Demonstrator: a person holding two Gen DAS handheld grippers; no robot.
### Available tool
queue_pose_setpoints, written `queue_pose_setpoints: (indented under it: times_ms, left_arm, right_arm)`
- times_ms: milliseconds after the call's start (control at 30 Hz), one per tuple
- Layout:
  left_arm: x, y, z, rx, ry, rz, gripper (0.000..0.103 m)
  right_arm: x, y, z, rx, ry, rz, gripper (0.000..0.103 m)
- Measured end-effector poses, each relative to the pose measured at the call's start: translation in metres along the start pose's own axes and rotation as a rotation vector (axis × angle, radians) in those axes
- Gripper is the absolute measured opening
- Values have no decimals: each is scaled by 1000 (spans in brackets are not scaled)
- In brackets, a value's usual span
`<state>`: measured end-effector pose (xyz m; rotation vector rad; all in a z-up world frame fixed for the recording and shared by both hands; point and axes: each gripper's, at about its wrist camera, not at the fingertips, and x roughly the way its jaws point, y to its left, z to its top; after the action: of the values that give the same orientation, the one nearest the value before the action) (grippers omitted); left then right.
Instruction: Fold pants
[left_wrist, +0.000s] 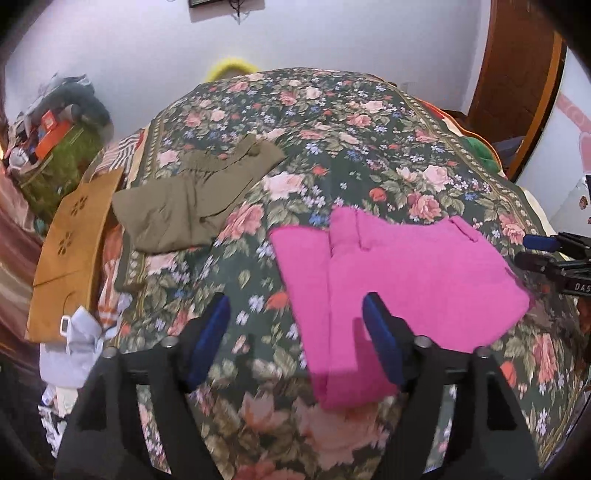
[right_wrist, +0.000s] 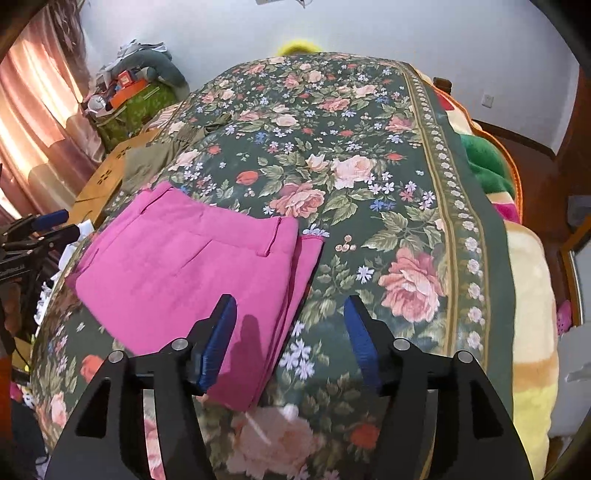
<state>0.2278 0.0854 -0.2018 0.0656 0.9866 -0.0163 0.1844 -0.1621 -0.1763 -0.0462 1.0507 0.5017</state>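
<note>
Pink pants (left_wrist: 391, 280) lie folded flat on the floral bedspread (left_wrist: 332, 147); they also show in the right wrist view (right_wrist: 192, 273). My left gripper (left_wrist: 295, 325) is open and empty, held above the pants' left edge. My right gripper (right_wrist: 290, 325) is open and empty, held above the pants' right folded edge. The right gripper shows at the right edge of the left wrist view (left_wrist: 546, 254). The left gripper shows at the left edge of the right wrist view (right_wrist: 48, 227).
Olive folded pants (left_wrist: 192, 199) lie at the bed's far left, also in the right wrist view (right_wrist: 155, 162). A tan garment (left_wrist: 74, 251) and light clothes (left_wrist: 77, 343) lie at the bed's left edge. A cluttered green box (left_wrist: 62, 158) stands by the wall. Blankets (right_wrist: 532, 314) lie right.
</note>
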Motion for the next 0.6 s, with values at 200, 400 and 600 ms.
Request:
queue_pose_setpoints:
  times_ms: [200,400,600]
  left_arm:
    - [36,-4,16,-6,67,-29,77]
    - [61,-1,20,-31,108,-52,77]
    - [76,-5,15,-38,135,-89,77]
  right_arm:
    - [26,-6,7,25,71,27,58]
    - [41,-13,13,57,97,78,58]
    - [54,-14,16,102,122,142,58]
